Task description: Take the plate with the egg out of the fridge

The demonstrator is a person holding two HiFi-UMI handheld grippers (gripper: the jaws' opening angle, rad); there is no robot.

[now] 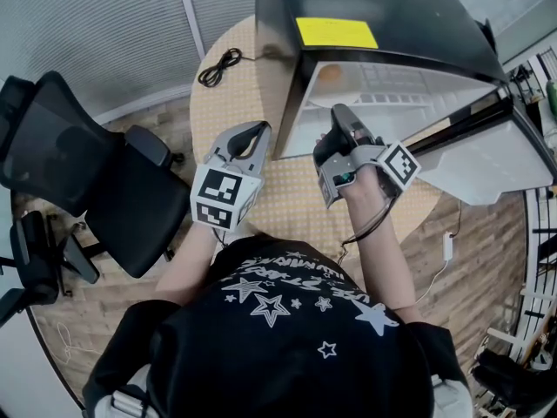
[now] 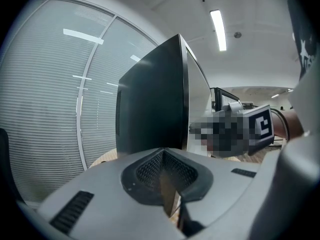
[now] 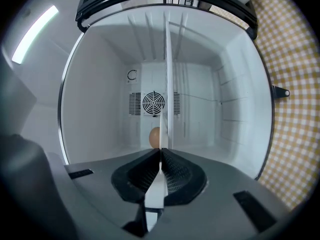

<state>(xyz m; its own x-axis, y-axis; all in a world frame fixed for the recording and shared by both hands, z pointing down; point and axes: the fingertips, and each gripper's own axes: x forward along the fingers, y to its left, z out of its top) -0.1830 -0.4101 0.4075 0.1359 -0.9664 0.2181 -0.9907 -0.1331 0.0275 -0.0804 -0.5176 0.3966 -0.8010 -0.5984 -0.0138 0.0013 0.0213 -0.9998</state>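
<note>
Right gripper (image 3: 160, 153) clamped on the plate (image 3: 156, 189) rim, egg (image 3: 154, 136) beyond; left gripper (image 2: 163, 154) closed, holding nothing

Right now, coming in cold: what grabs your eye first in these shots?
The open fridge on the checked round table, its white inside filling the right gripper view. There the right gripper has its jaws shut on a thin white edge, seemingly the plate, with the egg just beyond. The left gripper hangs shut and empty beside the fridge.
</note>
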